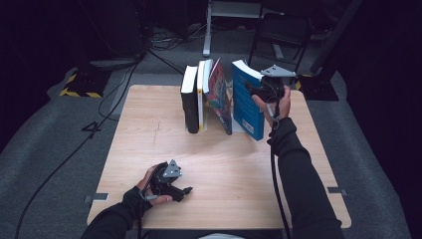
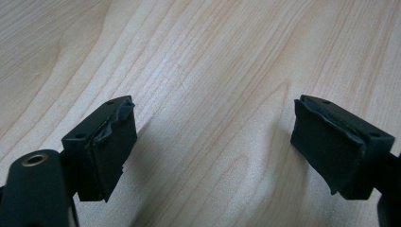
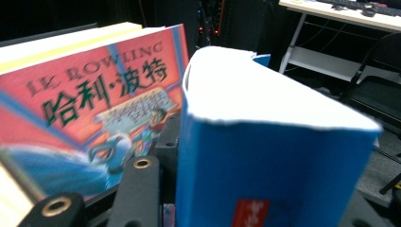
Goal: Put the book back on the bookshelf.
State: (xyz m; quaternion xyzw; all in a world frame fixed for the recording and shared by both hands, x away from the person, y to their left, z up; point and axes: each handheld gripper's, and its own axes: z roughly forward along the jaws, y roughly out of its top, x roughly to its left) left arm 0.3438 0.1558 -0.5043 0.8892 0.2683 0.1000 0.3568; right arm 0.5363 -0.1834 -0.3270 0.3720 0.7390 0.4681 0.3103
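Near edge of the wooden table point(image 1: 224, 169), about 7 o'clock: left gripper point(image 1: 185, 190) held low in the left hand point(image 1: 152, 186), lying just over the wood. In the left gripper view its jaws stand wide apart with bare wood grain between them; released, nothing in them.

Far half of the table, around 12 o'clock: a row of books standing on edge, no bookend or box seen holding them. From the left: a black book point(image 1: 189, 99) upright, a yellow-and-white book point(image 1: 201, 94) touching it, then a red book point(image 1: 220, 94) tilted, its top resting against the yellow-and-white book and its foot kicked out toward the blue one.

At 1 o'clock: blue book point(image 1: 246, 102), well apart from the red one at the top, near it at the foot. Right gripper point(image 1: 256, 89) in the right hand point(image 1: 276, 107) sits at its upper edge. In the right gripper view the blue book point(image 3: 265, 179) lies between the jaws; clenched on it.

Beyond the table: grey floor, cables, a chair point(image 1: 281, 35).
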